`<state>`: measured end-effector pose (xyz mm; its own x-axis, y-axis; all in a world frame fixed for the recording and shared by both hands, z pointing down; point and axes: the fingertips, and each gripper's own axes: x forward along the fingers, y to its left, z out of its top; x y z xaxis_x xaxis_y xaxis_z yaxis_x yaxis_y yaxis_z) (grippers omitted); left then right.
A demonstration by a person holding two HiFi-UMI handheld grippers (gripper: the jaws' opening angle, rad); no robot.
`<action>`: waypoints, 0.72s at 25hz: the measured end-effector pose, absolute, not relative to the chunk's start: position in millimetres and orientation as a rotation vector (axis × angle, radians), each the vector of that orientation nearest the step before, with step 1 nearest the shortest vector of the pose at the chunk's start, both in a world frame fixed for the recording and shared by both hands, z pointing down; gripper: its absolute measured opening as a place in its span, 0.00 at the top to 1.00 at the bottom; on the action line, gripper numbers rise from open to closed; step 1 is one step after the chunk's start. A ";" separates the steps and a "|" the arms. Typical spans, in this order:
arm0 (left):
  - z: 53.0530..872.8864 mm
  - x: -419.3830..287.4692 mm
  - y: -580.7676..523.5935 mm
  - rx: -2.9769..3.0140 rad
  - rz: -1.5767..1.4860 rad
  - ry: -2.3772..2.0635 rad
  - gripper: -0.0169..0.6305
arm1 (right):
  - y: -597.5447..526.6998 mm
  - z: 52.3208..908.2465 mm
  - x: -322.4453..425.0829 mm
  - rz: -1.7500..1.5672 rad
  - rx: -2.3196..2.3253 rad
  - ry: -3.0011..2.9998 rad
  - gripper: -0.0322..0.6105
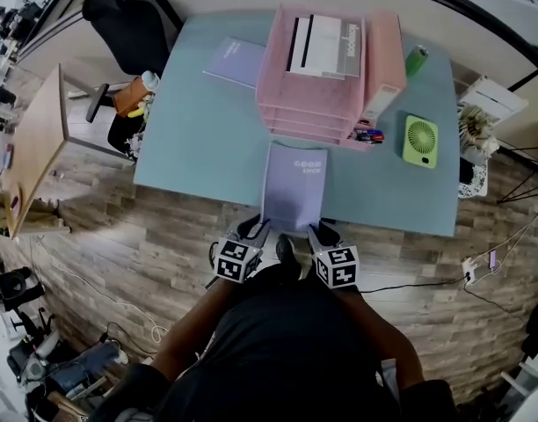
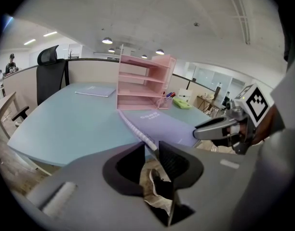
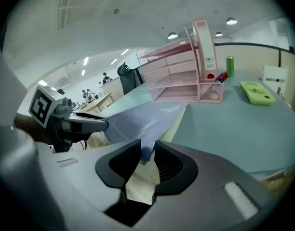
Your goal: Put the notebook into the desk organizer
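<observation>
A purple spiral notebook [image 1: 294, 183] lies flat at the near edge of the teal desk [image 1: 199, 130], its near end sticking out over the edge. My left gripper [image 1: 258, 228] is shut on its near left corner, by the spiral binding [image 2: 138, 131]. My right gripper [image 1: 315, 229] grips the near right corner [image 3: 143, 150]. Just behind the notebook stands the pink desk organizer [image 1: 313, 104], with several open shelves that show in the left gripper view [image 2: 140, 83] and the right gripper view [image 3: 183, 78].
Grey-and-white books [image 1: 326, 47] lie on top of the organizer, with pens [image 1: 367, 135] at its right foot. A second lilac notebook [image 1: 236, 61] lies at the back left, a green fan [image 1: 420, 141] and a green bottle [image 1: 416, 60] to the right. A black chair [image 1: 128, 25] stands left.
</observation>
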<state>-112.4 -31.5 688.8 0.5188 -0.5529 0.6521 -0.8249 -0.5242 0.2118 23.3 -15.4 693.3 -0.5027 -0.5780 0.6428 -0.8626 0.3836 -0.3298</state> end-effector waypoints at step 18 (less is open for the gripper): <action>737.7 -133.5 -37.0 2.118 0.773 -1.118 0.77 | -8.1 778.6 6.2 1.790 1.181 -2.119 0.60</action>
<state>-133.5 -37.0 737.7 0.4716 -0.4975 0.7281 -0.8569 -0.4533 0.2453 6.2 -8.1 778.6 -0.6863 -0.4738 0.5519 -0.6234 -0.0078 -0.7819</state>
